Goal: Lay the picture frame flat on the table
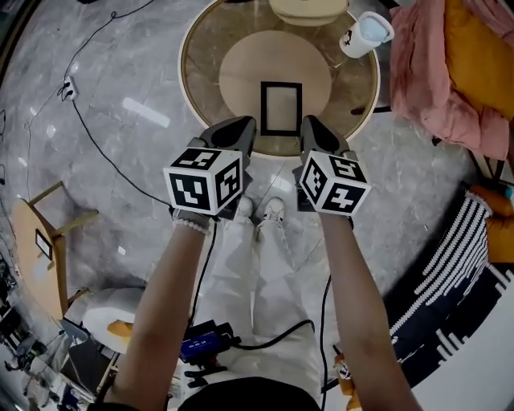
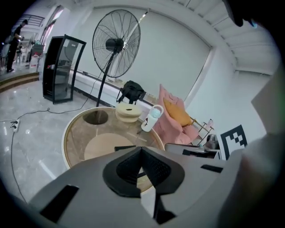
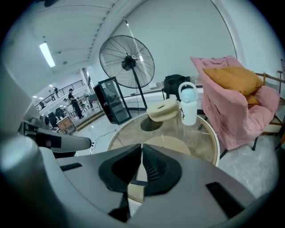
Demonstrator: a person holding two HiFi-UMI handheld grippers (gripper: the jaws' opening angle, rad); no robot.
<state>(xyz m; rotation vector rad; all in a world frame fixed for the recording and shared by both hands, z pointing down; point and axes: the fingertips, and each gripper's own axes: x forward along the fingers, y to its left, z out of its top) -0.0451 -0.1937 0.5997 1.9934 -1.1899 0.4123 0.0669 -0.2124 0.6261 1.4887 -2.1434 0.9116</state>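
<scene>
A black picture frame lies flat on the round glass table, over the table's tan middle disc. Both grippers hang side by side above the table's near edge, apart from the frame. My left gripper is at the frame's near left, my right gripper at its near right. In the left gripper view the jaws meet with nothing between them, and an edge of the frame shows beyond. The right gripper's jaws are likewise shut and empty.
A white bottle with a pale blue lid and a cream dish stand at the table's far side. A pink cloth with an orange cushion lies over a chair at right. A floor fan stands behind. Cables cross the marble floor.
</scene>
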